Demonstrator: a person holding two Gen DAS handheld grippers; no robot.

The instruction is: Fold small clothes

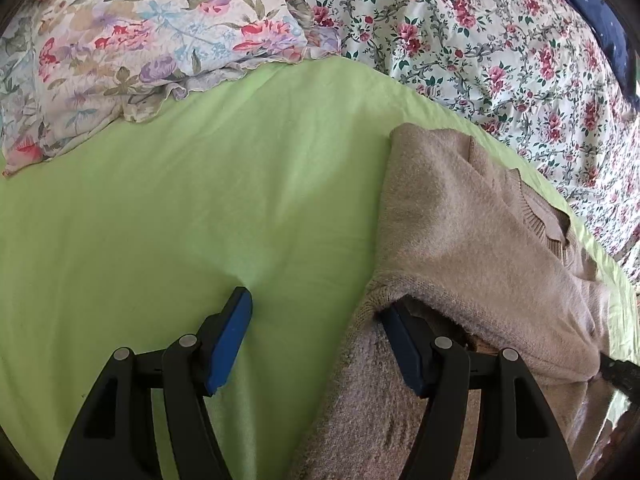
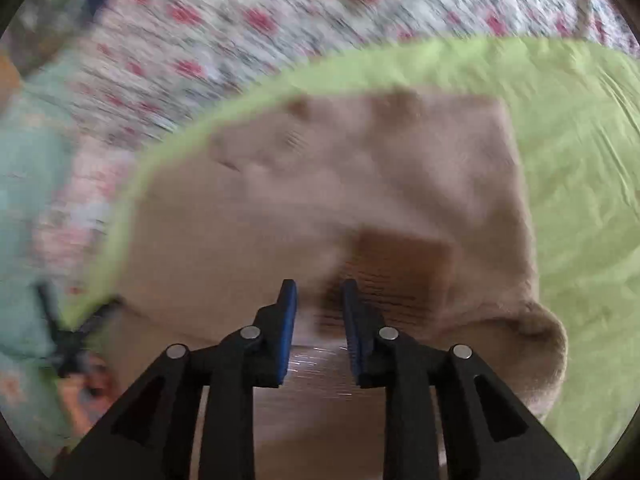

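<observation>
A beige knit sweater (image 1: 472,216) lies partly folded on the green bedsheet (image 1: 180,220), at the right of the left wrist view. My left gripper (image 1: 316,308) is open wide. Its left finger (image 1: 232,336) rests on the bare sheet and its right finger (image 1: 404,344) is tucked under a folded edge of the sweater. In the blurred right wrist view the sweater (image 2: 360,184) fills the middle. My right gripper (image 2: 318,300) is open with a narrow gap, just over the sweater, holding nothing.
A floral pillow (image 1: 132,48) lies at the far left on the sheet. A rose-print quilt (image 1: 500,52) borders the sheet at the far right and also shows in the right wrist view (image 2: 240,32). A mint-green cloth (image 2: 28,200) lies at the left edge.
</observation>
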